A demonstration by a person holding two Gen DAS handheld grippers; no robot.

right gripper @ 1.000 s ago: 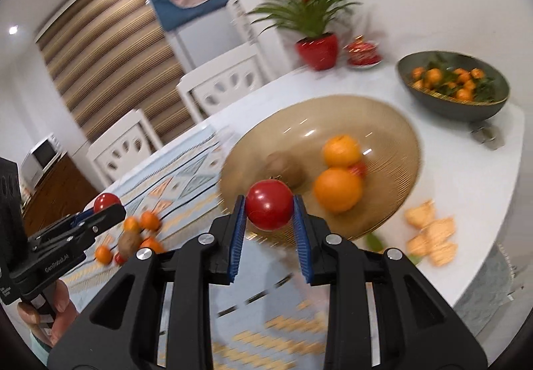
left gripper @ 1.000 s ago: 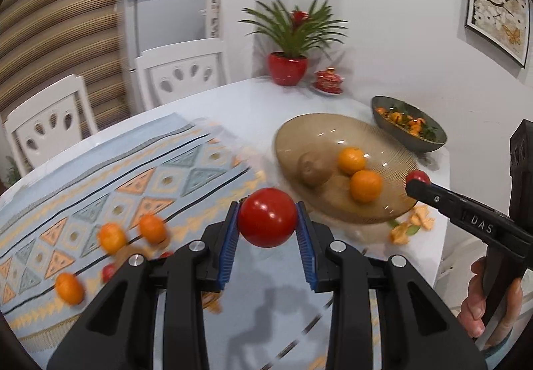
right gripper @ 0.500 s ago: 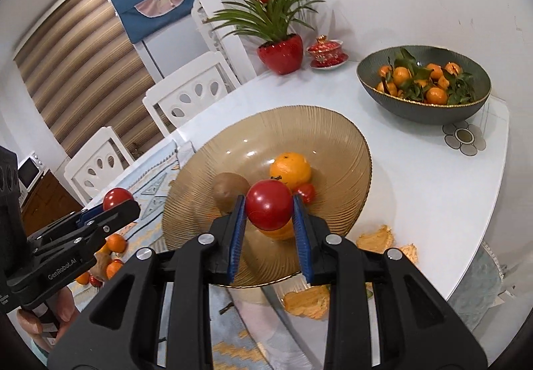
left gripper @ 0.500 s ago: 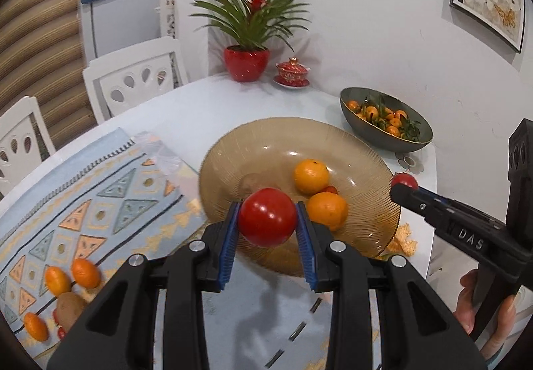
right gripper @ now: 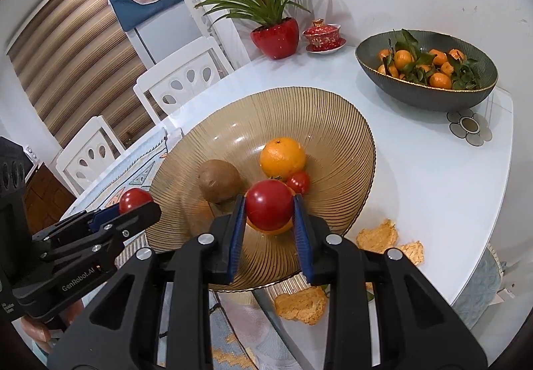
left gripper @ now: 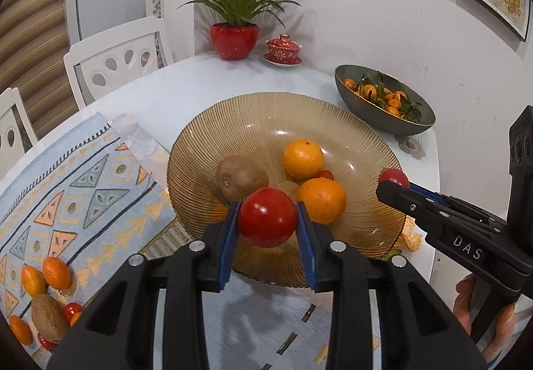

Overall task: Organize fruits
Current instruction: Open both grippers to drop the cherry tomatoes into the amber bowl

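My left gripper (left gripper: 267, 218) is shut on a red tomato (left gripper: 267, 217) just above the near rim of the amber glass bowl (left gripper: 260, 116). My right gripper (right gripper: 269, 210) is shut on a second red tomato (right gripper: 269, 208) over the same bowl (right gripper: 333, 113). Two oranges (left gripper: 303, 158), a kiwi (left gripper: 240, 177) and a small tomato (left gripper: 324, 174) lie in the bowl. In the left wrist view the right gripper (left gripper: 394, 185) reaches in from the right. In the right wrist view the left gripper (right gripper: 138, 208) comes in from the left.
Several small oranges (left gripper: 56, 272), a kiwi (left gripper: 49, 316) and small tomatoes lie on the patterned mat (left gripper: 83, 176) at left. A dark bowl of mandarins (right gripper: 429, 70), a red plant pot (right gripper: 275, 38), a red lidded cup (right gripper: 323, 36) and orange peel (right gripper: 378, 235) are on the white table. White chairs stand behind.
Both grippers have moved toward the amber bowl with their tomatoes, from over the mat to its near rim. The bowl now looks larger and closer.
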